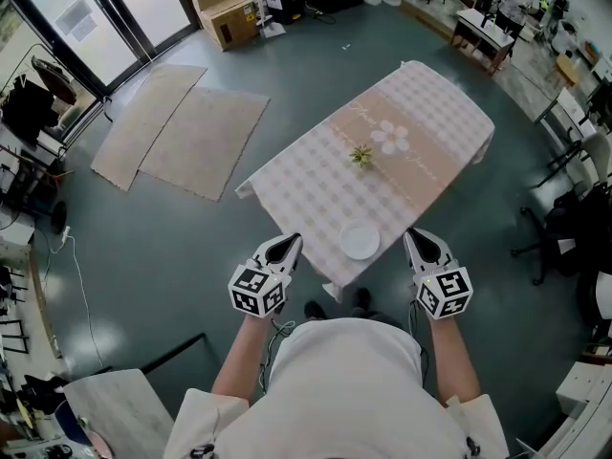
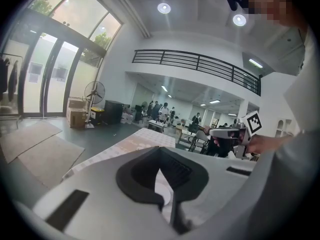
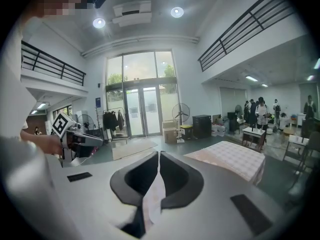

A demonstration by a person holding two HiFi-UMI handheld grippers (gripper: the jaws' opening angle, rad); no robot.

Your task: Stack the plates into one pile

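Note:
A pile of white plates [image 1: 360, 241] sits near the close end of a table covered with a checked cloth [image 1: 306, 194]. My left gripper [image 1: 291, 241] hangs just left of that table end, and my right gripper [image 1: 413, 235] just right of it, both off the cloth. Neither touches the plates. In the left gripper view the left gripper [image 2: 160, 154] has its jaws together and empty. The right gripper view shows the right gripper [image 3: 158, 155] with its jaws meeting at the tips, nothing between them. Each gripper view also catches the other gripper off to the side.
A small green plant [image 1: 360, 155] and a printed flower [image 1: 390, 138] mark the table's middle. Two rugs [image 1: 182, 127] lie on the floor at left, cardboard boxes [image 1: 229, 17] beyond them. A dark office chair [image 1: 564, 228] stands at right. People stand at the hall's far end.

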